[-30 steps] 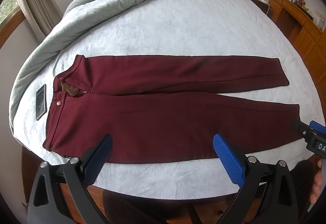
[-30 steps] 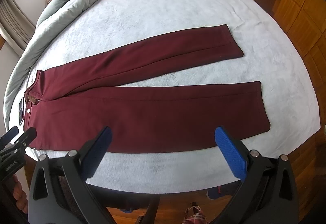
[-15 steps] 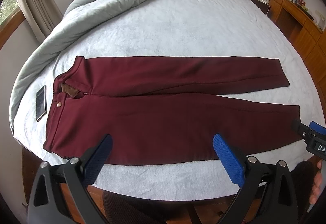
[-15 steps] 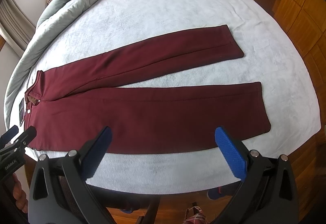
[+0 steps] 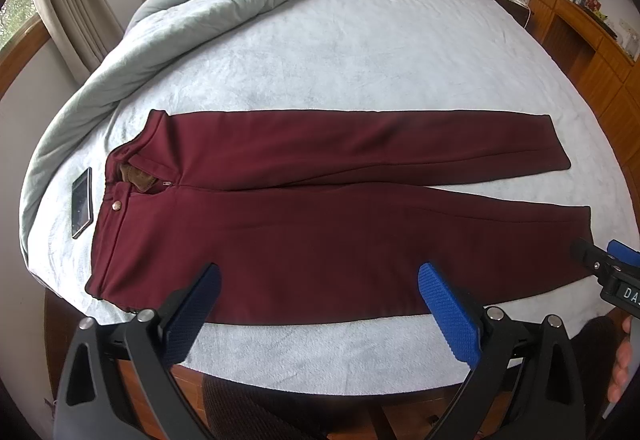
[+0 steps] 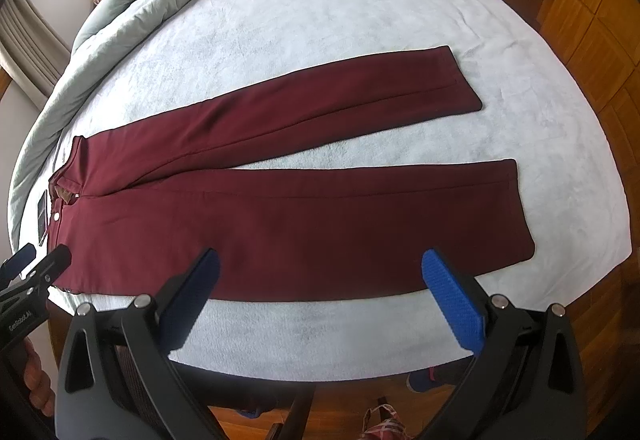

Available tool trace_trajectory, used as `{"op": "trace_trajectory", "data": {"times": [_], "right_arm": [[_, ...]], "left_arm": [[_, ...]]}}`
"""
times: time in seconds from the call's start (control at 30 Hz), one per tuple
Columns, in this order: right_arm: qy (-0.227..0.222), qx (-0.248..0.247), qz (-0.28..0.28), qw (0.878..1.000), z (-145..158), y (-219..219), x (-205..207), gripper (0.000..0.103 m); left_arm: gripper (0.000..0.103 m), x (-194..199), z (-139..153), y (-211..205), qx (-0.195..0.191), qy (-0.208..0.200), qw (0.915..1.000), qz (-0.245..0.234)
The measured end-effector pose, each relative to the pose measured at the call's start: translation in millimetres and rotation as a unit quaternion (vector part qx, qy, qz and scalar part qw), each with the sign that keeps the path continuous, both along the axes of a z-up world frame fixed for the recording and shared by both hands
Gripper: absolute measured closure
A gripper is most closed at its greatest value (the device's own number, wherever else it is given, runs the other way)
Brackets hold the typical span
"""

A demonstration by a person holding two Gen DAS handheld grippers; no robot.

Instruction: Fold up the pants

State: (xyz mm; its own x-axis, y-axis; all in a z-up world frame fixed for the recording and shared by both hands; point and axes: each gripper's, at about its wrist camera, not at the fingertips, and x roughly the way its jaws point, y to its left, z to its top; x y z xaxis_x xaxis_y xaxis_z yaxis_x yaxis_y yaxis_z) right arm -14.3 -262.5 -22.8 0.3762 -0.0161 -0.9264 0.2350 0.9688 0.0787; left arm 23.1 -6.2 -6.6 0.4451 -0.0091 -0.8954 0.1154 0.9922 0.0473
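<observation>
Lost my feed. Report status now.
Left gripper open, right gripper open, both hovering. Pants flat, unfolded, legs apart. Phone beside waistband.

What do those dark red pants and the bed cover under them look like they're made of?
The pants look like a thick, matte knit or brushed fabric: no sheen, soft creases, and a tan fleecy lining shows at the open waist. The bed cover looks like pale plush fleece, with a mottled, fuzzy nap. Neither can be confirmed by sight alone.
</observation>
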Motion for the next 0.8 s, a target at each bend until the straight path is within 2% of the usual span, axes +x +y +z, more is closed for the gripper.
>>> {"op": "trace_trajectory", "data": {"times": [0.27, 0.4, 0.53, 0.67, 0.8], "right_arm": [[-0.003, 0.008, 0.007, 1.000, -5.2, -4.0, 3.6, 0.002], [-0.024, 0.011, 0.004, 1.000, -4.2, -43.8, 30.1, 0.002], [-0.037, -0.011, -0.018, 0.999, -14.6, -123.5, 92.3, 0.002], [-0.005, 0.019, -0.050, 0.999, -58.9, -214.9, 170.7, 0.002], [0.032, 0.037, -0.046, 0.998, -98.3, -256.4, 225.7, 0.003]], "left_arm": [[0.004, 6.1, -4.9, 0.1, 0.001, 0.004, 1.0000, -0.002], [0.004, 31.9, -14.5, -5.5, -0.013, 0.017, 0.9998, -0.004], [0.004, 78.1, -24.0, -30.5, -0.043, 0.021, 0.9985, -0.028], [0.004, 123.1, -39.3, -62.2, -0.064, 0.016, 0.9970, -0.040], [0.004, 167.9, -65.4, -89.8, -0.095, 0.032, 0.9947, -0.023]]}}
